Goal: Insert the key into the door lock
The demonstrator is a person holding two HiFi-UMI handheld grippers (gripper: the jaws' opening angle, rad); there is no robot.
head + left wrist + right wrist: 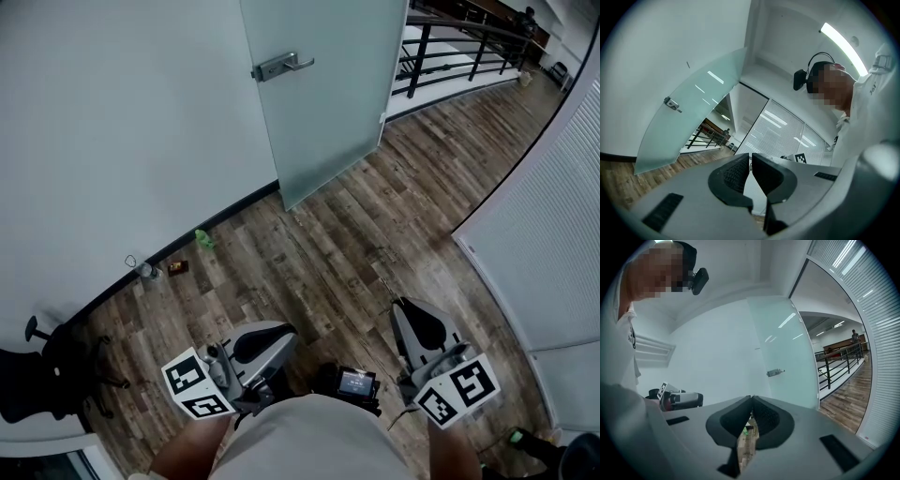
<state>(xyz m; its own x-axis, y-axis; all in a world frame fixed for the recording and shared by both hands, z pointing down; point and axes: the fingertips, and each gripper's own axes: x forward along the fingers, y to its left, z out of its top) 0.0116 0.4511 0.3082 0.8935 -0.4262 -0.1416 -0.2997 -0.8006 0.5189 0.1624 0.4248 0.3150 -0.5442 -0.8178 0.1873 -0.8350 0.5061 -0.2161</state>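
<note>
Currently pre-pickup: the tall frosted glass door (pixel 319 122) with its silver lever handle (pixel 281 66) and lock stands well ahead. The left gripper (pixel 750 157) and right gripper (pixel 751 399) are both clenched and empty. No key is held; the small grey ringed item (pixel 145 270) on the floor by the wall may be it. Next, probably: grab it first.

We can read no word, brand or number anywhere: the left marker cube (pixel 197 384) and right marker cube (pixel 457 392) bear only black-and-white square patterns (no letters), and the small screen (pixel 356 382) and shirt print (pixel 872 90) are too small to read.
</note>
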